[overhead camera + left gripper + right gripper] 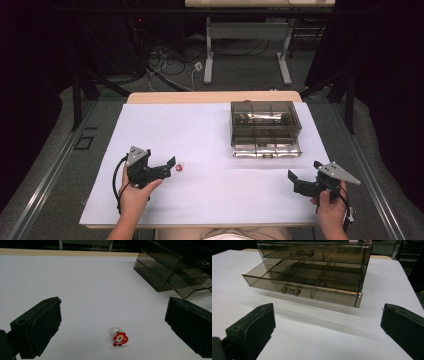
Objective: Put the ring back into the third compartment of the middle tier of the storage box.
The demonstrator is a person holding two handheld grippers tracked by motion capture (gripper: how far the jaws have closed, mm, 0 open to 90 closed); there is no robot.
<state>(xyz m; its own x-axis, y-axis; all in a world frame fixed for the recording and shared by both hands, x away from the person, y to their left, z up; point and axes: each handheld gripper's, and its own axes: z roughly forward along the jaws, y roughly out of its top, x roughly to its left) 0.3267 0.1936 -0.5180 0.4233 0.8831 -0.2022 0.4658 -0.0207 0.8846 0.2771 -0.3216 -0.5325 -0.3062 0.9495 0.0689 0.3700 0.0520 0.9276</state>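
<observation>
Santa ring point(119, 337), a small red-and-white figure on a clear band, lies on the white desk point(215, 140) just ahead of the left tool point(171, 166), whose jaws stand spread and empty. Farther right, a smoky clear drawer box point(312, 272) has its lower drawer point(299, 290) pulled out, facing the right tool point(303, 180), likewise spread and empty.

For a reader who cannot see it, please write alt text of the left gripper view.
A small red Santa ring lies on the white table between the two open black jaws of the left gripper, touching neither. At the upper right stands a smoky transparent drawer box with its lower drawer pulled out.
</observation>
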